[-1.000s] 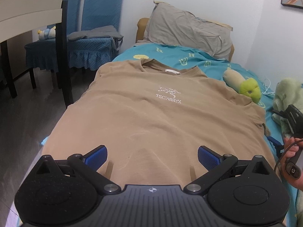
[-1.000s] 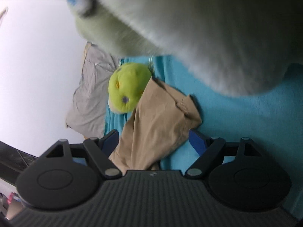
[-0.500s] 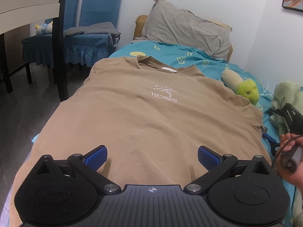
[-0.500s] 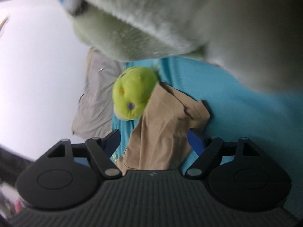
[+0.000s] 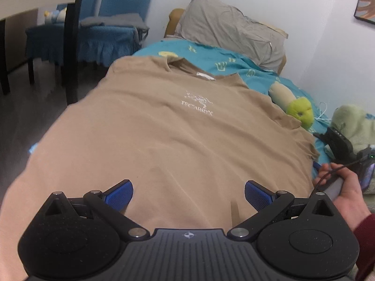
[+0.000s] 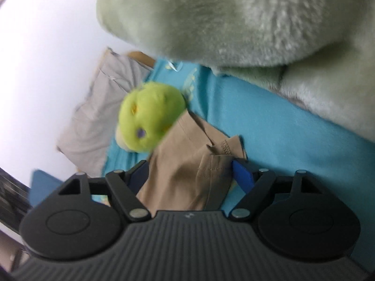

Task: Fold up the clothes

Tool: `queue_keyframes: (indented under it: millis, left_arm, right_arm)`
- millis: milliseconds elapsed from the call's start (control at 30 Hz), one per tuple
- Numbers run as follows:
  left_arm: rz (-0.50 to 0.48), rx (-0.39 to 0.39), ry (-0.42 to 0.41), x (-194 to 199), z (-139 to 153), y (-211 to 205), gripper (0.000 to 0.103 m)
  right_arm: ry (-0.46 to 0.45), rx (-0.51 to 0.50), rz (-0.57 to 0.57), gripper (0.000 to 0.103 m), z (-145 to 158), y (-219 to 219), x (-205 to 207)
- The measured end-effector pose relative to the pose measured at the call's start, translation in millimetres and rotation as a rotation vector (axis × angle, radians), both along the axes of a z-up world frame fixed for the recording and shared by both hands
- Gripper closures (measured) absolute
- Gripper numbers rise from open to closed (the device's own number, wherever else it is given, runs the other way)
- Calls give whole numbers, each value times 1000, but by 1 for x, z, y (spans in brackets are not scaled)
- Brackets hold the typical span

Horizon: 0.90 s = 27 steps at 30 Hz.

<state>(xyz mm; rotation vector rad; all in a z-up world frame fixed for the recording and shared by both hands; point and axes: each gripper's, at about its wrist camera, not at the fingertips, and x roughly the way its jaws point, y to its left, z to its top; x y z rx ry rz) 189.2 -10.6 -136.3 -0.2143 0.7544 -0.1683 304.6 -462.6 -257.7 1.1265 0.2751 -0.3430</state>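
- Currently tan t-shirt lies flat, front up, on the bed w/ teal sheet; collar toward the grey pillow, white chest logo visible.
- Left gripper: released, blue pads wide apart, hovering over the shirt's lower part, nothing between them.
- Right gripper: sleeve sits between its pads; pads narrowed around the fabric but can't tell if actually clamped. View blurry.
- Right hand holds that gripper's handle at the shirt's right edge; dark red cuff shows.
- Lime plush toy touching sleeve; pale green plush just beside, fills top of right view.
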Motion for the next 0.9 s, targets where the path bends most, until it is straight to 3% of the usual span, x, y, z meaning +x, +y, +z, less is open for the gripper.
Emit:
queue_keyframes:
  millis: [133, 200, 267, 400, 467, 733, 900]
  left_arm:
    - [1, -25, -22, 3, 1, 1, 0]
    - [11, -45, -25, 5, 1, 3, 0]
    - [18, -62, -19, 7, 1, 5, 0]
    - [25, -82, -14, 8, 1, 8, 0]
    - [26, -82, -21, 8, 2, 8, 0]
    - [29, -98, -44, 4, 7, 13, 0]
    - [42, -111, -56, 4, 11, 17, 0]
  right_arm:
    - [-82, -21, 130, 22, 3, -9, 18]
    - [-125, 7, 139, 27, -3, -15, 15]
    - [-144, 29, 131, 53, -7, -18, 12]
    - [-123, 9, 84, 74, -4, -15, 8]
    - [-100, -23, 56, 91, 1, -11, 6]
    - [0, -176, -116, 95, 31, 19, -24]
    - [59, -105, -121, 87, 35, 15, -41]
